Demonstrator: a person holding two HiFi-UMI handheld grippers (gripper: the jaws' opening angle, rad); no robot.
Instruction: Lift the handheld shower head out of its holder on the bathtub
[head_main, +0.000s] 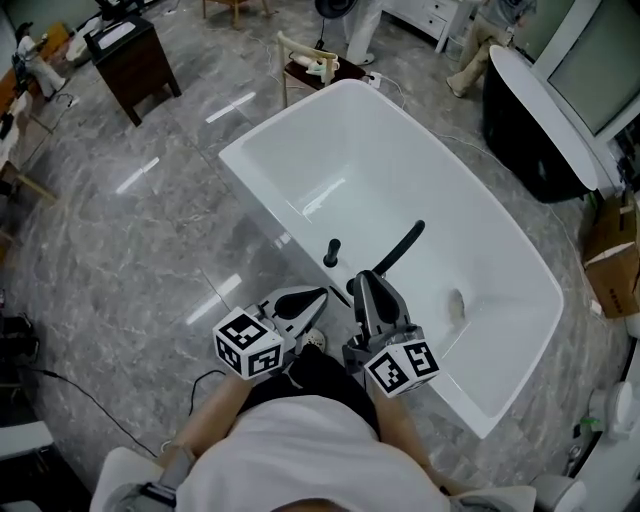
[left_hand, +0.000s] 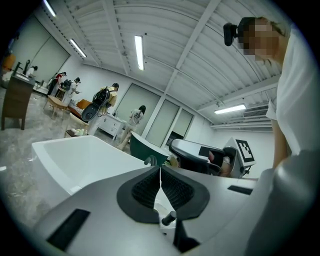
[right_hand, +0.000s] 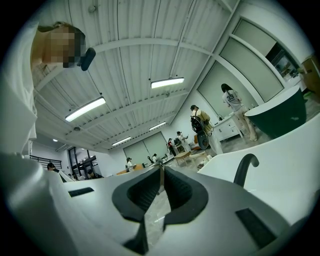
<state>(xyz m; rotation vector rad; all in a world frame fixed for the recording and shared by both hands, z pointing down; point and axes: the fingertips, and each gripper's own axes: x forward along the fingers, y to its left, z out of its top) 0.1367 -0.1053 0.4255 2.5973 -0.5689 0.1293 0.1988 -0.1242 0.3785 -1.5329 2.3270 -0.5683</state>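
Left gripper (head_main: 318, 297) and right gripper (head_main: 364, 278) are hovering just short of the bathtub's (head_main: 290, 120) near rim. Both pairs of jaws are pressing together on nothing, presumably closed for the approach. Handheld shower head (head_main: 402, 246) is sitting in its holder on that rim, slanting over the basin, near a black knob (head_main: 331, 252). Right gripper is nearest and would need opening first.

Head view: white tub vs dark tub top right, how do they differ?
The white bathtub is white throughout; the dark bathtub has a dark shell and a white rim. The white bathtub's near rim carries a black handheld shower head; none shows on the dark bathtub. Both stand free on the floor.
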